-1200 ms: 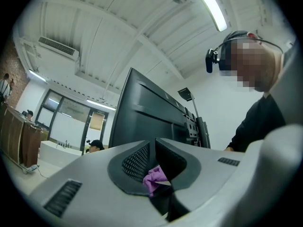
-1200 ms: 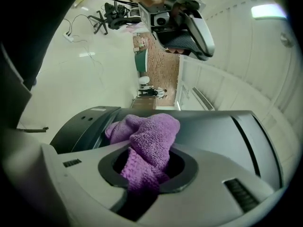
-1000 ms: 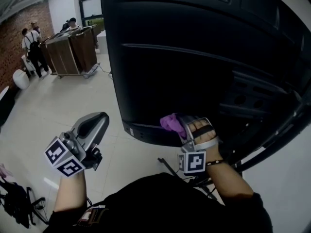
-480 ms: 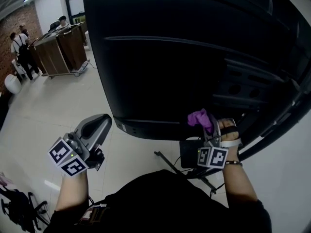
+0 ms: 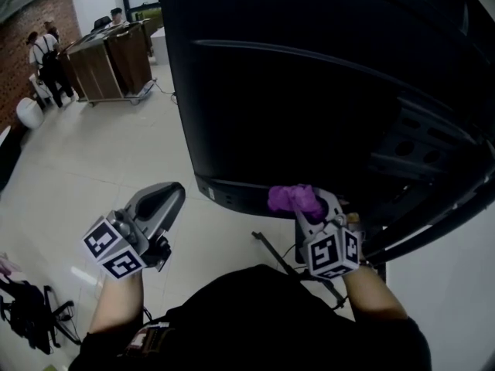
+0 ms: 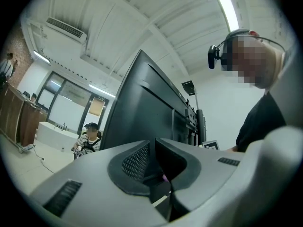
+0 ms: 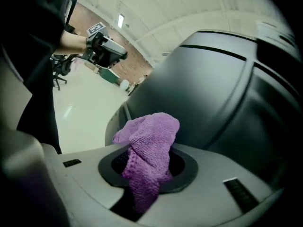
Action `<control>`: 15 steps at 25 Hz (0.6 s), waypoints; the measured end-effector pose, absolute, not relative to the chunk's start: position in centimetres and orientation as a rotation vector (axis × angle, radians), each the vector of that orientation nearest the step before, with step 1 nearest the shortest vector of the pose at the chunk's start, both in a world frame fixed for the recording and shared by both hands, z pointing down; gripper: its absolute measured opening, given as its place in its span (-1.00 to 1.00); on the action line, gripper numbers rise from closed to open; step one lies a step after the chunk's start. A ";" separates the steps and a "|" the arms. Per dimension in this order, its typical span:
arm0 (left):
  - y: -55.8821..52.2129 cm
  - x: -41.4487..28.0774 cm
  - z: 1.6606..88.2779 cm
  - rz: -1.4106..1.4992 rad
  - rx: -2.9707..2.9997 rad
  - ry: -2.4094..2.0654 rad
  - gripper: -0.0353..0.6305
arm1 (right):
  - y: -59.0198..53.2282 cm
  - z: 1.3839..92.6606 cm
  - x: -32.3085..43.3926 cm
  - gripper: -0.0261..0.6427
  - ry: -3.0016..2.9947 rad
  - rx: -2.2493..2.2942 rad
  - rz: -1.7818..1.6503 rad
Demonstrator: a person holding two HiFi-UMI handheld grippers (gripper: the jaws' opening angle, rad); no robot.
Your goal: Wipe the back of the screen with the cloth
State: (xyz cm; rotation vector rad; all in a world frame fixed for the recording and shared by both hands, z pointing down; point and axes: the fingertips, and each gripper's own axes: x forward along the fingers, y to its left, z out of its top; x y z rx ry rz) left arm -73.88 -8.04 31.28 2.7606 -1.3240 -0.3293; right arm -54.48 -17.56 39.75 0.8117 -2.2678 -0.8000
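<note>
One purple cloth, clamped in the right gripper, sits at the lower edge of the one screen, back side. Can't tell if it touches. Left gripper: jaws together, empty, off the screen's lower left corner.

Floor was pale & glossy, w/ faint light reflections. At far upper left a wooden cabinet stood on a low base. Two people stood just beside it, w/ a white rounded obj. near them. A black bag lay at lower left. Thin black stand legs rested on the floor below the screen.
</note>
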 end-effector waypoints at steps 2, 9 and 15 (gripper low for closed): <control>-7.6 -74.1 31.7 -0.320 2.749 -1.332 -0.80 | -16.6 41.1 -59.1 -0.60 -2.269 0.700 -0.854; -5.7 -74.7 32.6 -0.300 2.722 -1.356 -0.80 | -16.3 42.7 -68.9 -0.60 -2.082 0.577 -1.181; -5.7 -74.7 33.2 -0.303 2.704 -1.354 -0.80 | -18.4 44.7 -63.9 -0.60 -1.960 0.632 -1.203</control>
